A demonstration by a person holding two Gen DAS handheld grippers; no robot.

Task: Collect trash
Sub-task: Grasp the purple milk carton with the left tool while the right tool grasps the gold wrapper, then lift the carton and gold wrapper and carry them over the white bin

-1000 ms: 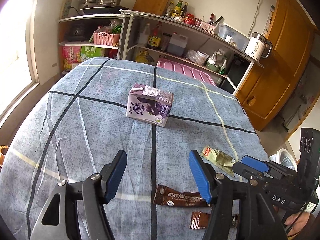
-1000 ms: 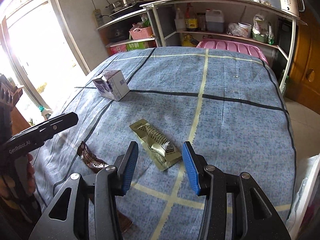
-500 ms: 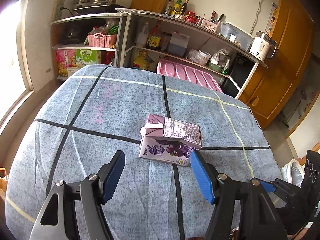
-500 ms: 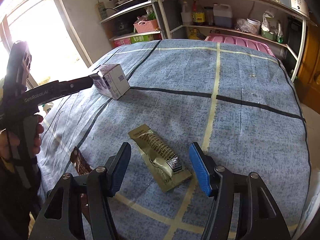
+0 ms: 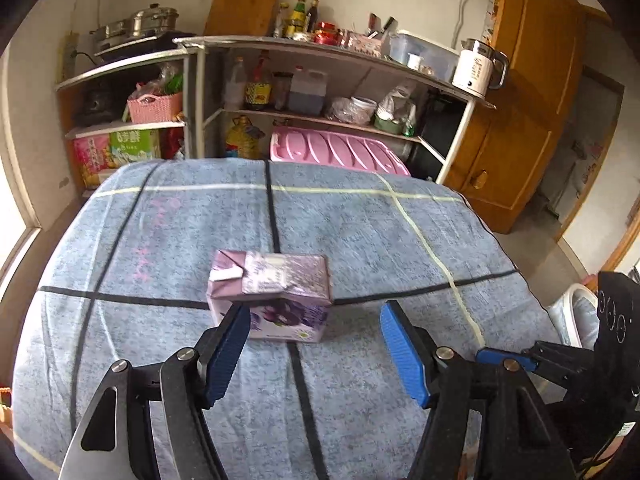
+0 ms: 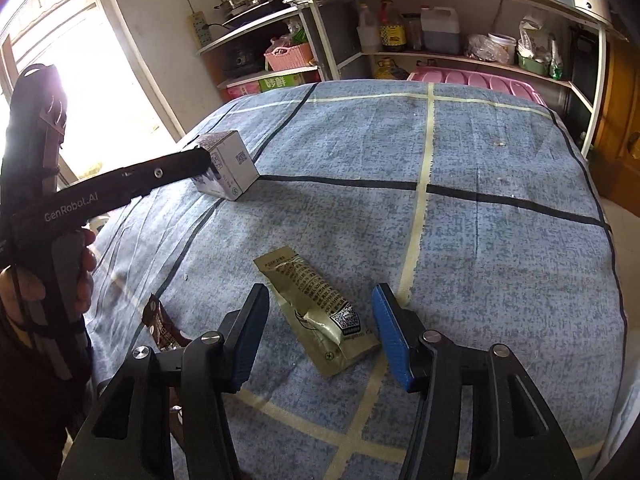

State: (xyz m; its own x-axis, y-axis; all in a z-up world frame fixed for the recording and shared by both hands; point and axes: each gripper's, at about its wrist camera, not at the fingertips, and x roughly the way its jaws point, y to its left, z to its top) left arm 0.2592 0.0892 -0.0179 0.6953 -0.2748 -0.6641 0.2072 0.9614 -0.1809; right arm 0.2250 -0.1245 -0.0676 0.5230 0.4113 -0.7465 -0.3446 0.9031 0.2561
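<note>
Jaws of the left gripper (image 5: 316,344) stand wide apart and hold nothing. Just ahead of its tips lies the purple carton (image 5: 270,294) on its side on the blue checked tablecloth (image 5: 360,232); the carton's near left corner sits right at the left blue pad (image 5: 226,354), while the right pad is well clear of it. Whether that left pad touches the carton cannot be told. Seen from the right wrist camera, the left gripper (image 6: 202,162) reaches out level over the cloth, its black finger tip overlapping the carton (image 6: 228,170), and the person's left hand (image 6: 44,276) wraps the handle below it.

The right gripper (image 6: 320,332) is also open wide and empty, held low over the near edge of the table, pointing forward and slightly down. Between its two blue pads (image 6: 390,336), a little ahead of them, lies the olive-gold wrapper (image 6: 316,310) flat on the cloth, nearer the right pad than the left, touching neither. To the left of the left finger, partly hidden behind it, lies a brown wrapper (image 6: 162,326). Beyond the table's far edge stand metal shelves (image 6: 460,20) and a pink plastic lid (image 6: 476,80).
</note>
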